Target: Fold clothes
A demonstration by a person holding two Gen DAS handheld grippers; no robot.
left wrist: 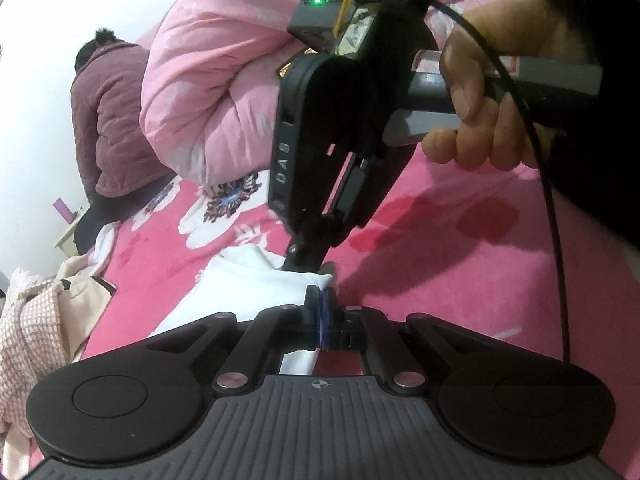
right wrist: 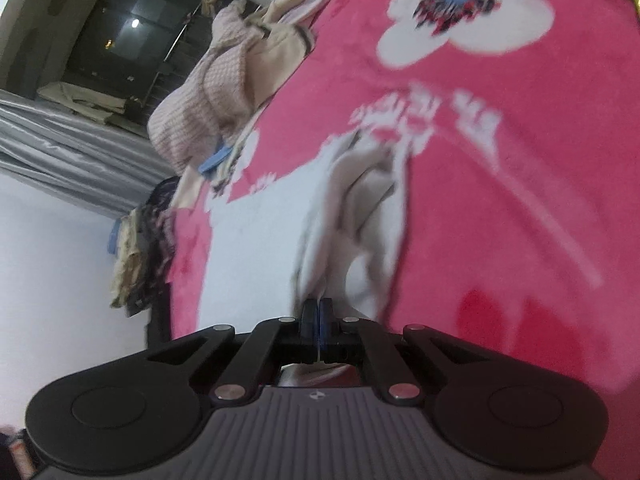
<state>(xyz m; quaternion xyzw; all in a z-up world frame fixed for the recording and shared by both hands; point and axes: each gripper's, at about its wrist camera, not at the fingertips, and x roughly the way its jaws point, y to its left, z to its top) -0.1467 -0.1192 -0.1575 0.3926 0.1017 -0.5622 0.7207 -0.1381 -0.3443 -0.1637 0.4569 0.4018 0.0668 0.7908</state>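
A white garment (left wrist: 256,284) lies on the pink flowered blanket (left wrist: 440,272). My left gripper (left wrist: 321,304) is shut on an edge of it, white cloth showing between and under the pads. Just beyond, the right gripper (left wrist: 316,268), held by a hand (left wrist: 492,92), comes down from above with its tips pinching the same cloth edge. In the right wrist view the right gripper (right wrist: 318,312) is shut on the white garment (right wrist: 340,224), which stretches away bunched and creased over the blanket (right wrist: 500,160).
A rolled pink quilt (left wrist: 224,80) lies at the far side of the bed. A person in a mauve padded jacket (left wrist: 108,120) sits at the bed's edge. Checked and beige clothes (left wrist: 36,312) (right wrist: 224,92) are piled at one side. Grey curtain (right wrist: 72,152) and dark window beyond.
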